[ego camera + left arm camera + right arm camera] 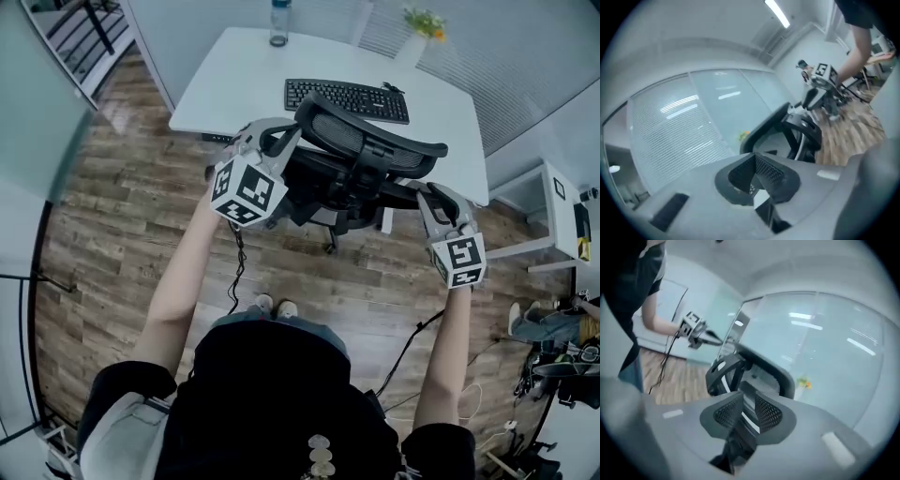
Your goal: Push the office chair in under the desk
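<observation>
Chair: a black mesh-backed office chair [361, 141] is standing on the brown wood-plank floor [122, 216], its backrest turned toward the person.
Worktop: a white rounded worktop [244, 84] is lying directly beyond the chair. The chair's backrest and armrests are sitting on the person's side of its near edge.
Left gripper: the left gripper [281, 139] is hovering at the left upper edge of the chair's backrest, with the marker cube toward the person. In its own view its jaws [754, 157] are standing pressed together with nothing between them, and the chair [801, 131] is showing off to the right.
Right gripper: the right gripper [433, 192] is hovering by the chair's right armrest. In its own view the jaws [749, 399] are standing a narrow way apart. Dark parts of the chair [726, 373] are showing beyond the gap, and no pad is seen pressing on anything.
Beyond the chair: a black keyboard [347, 98] is lying just past the backrest. A clear plastic bottle [278, 23] and a white vase with a yellow-green plant [417, 37] are standing farther off.
Behind the chair: a thin black cable [236, 272] is hanging from the left gripper toward the person's feet.
</observation>
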### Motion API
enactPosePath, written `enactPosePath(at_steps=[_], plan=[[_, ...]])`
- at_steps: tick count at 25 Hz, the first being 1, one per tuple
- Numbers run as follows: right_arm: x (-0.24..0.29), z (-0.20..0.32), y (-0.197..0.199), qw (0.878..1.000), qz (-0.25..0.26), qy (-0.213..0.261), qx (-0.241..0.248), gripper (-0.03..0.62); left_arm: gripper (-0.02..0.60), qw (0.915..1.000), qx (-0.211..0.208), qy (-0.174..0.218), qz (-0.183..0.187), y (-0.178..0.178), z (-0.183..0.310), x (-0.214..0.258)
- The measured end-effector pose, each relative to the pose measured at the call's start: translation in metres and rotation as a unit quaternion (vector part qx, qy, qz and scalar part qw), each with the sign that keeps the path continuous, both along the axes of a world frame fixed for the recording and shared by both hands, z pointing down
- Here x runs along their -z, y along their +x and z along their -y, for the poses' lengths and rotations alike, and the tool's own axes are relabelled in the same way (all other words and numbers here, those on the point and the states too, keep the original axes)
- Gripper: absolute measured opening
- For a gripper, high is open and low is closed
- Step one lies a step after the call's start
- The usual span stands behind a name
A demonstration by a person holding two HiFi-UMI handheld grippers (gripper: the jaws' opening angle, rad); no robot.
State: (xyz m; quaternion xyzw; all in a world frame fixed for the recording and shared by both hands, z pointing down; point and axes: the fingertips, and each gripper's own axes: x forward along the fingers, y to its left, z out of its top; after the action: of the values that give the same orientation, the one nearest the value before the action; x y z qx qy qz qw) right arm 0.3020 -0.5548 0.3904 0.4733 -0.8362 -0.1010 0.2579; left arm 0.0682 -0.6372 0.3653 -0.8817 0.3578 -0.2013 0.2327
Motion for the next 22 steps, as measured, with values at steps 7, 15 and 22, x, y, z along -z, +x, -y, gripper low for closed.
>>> enactPosePath(at_steps=[7, 15, 22], plan=[[0.042, -0.023, 0.013, 0.943, 0.276, 0.114, -0.147, 0.014, 0.008, 0.9597, 0.076, -0.029, -0.269, -0.025, -0.01, 0.026], [0.04, -0.045, 0.028, 0.907, 0.328, 0.149, -0.217, 0.011, 0.008, 0.9594, 0.075, -0.049, -0.267, -0.02, -0.023, 0.004], [0.039, -0.046, 0.03, 0.907, 0.324, 0.151, -0.225, 0.009, 0.008, 0.9631, 0.074, -0.05, -0.254, -0.017, -0.025, 0.004]])
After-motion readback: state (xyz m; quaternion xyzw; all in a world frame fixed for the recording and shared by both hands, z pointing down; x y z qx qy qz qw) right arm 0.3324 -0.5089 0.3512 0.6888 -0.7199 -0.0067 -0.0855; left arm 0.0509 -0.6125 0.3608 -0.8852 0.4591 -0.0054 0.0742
